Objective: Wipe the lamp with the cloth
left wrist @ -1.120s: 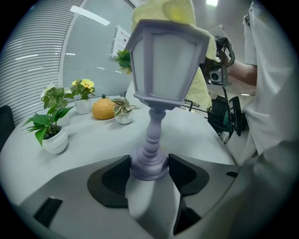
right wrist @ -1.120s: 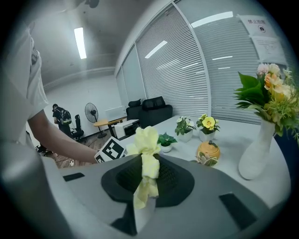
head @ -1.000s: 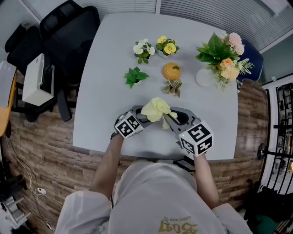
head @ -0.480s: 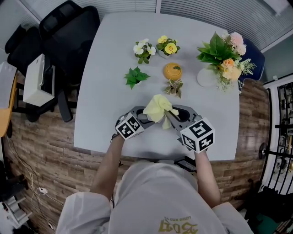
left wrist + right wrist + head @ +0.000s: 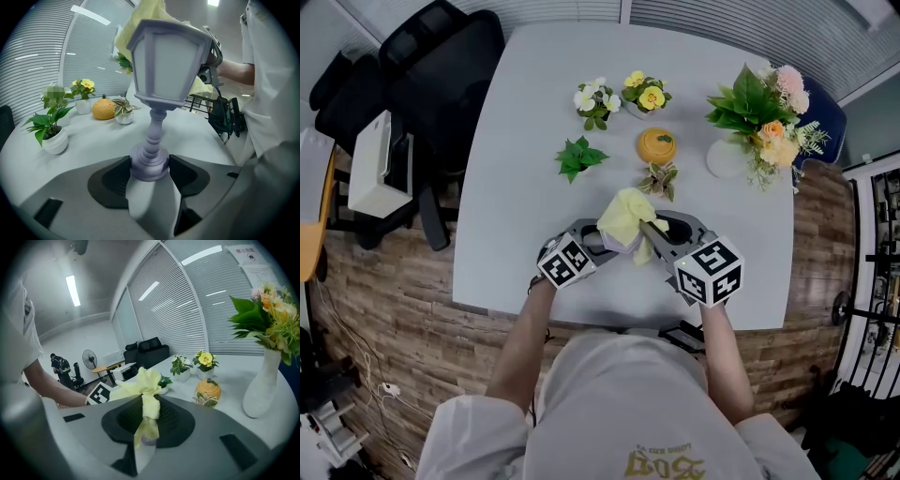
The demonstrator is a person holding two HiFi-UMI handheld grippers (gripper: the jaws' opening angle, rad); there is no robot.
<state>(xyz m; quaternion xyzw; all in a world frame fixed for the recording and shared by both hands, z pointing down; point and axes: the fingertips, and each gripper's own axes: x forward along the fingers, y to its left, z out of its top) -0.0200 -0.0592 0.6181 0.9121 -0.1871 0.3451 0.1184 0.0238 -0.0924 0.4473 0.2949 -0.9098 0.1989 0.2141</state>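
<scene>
The lamp (image 5: 161, 70) is clamped at its base by the left gripper (image 5: 150, 165); the cloth (image 5: 146, 380), pinched in the right gripper (image 5: 149, 416), is draped over the lamp's top.

Yellow print (image 5: 656, 462) on the shirt (image 5: 609, 394) unreadable, notice (image 5: 248, 251) on the blinds (image 5: 187, 301) too small to read

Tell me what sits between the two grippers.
The lamp, its base clamped by the left gripper, with the yellow cloth draped over its top and pinched by the right gripper. The head view shows the cloth; the left gripper view shows the lamp.
</scene>
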